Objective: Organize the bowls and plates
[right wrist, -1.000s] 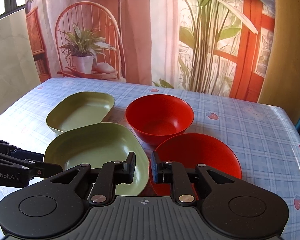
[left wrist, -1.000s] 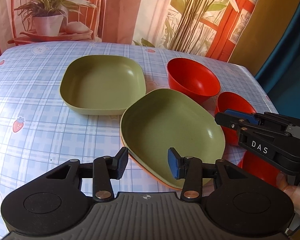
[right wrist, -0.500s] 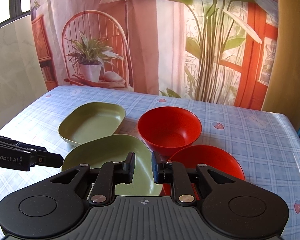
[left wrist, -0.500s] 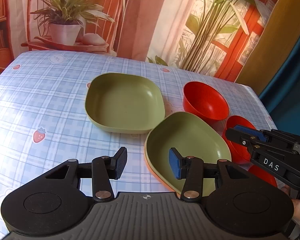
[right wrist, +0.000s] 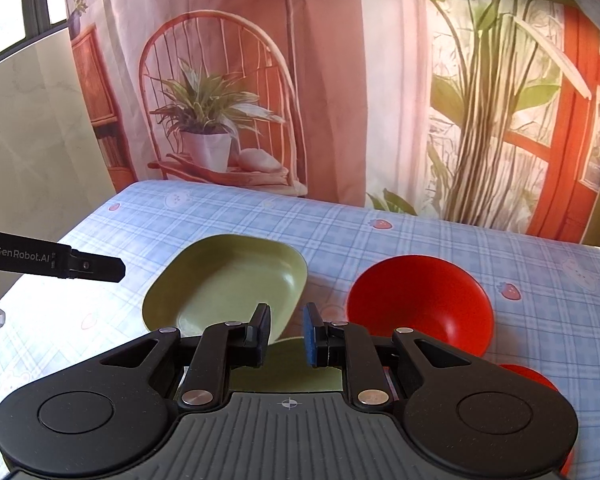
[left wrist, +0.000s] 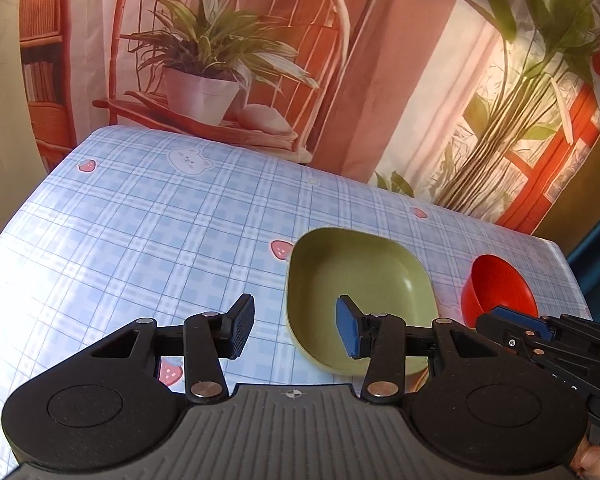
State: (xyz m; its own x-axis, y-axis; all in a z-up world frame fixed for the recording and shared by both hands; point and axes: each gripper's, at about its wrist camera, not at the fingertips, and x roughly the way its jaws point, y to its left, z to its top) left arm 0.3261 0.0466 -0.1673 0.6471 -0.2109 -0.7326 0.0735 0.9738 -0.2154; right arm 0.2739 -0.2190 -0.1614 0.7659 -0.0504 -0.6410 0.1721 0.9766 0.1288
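A deep green square plate (left wrist: 360,280) sits on the checked tablecloth, also in the right wrist view (right wrist: 228,288). A red bowl (left wrist: 500,284) stands right of it, also in the right wrist view (right wrist: 420,304). A second green plate (right wrist: 288,364) shows as a sliver behind my right fingers, and a red plate edge (right wrist: 536,380) at lower right. My left gripper (left wrist: 296,330) is open and empty, held above the table near the green plate's front-left edge. My right gripper (right wrist: 286,336) has a narrow gap between its pads and holds nothing.
The blue checked tablecloth (left wrist: 140,240) with strawberry prints covers the table. A printed backdrop with a chair and potted plant (left wrist: 204,76) hangs behind the far edge. The table's right edge (left wrist: 572,272) is near the red bowl.
Both grippers have pulled back and risen, so the nearer green plate and red plate have dropped almost out of view. The left view has swung to the left. Gripper openings are unchanged.
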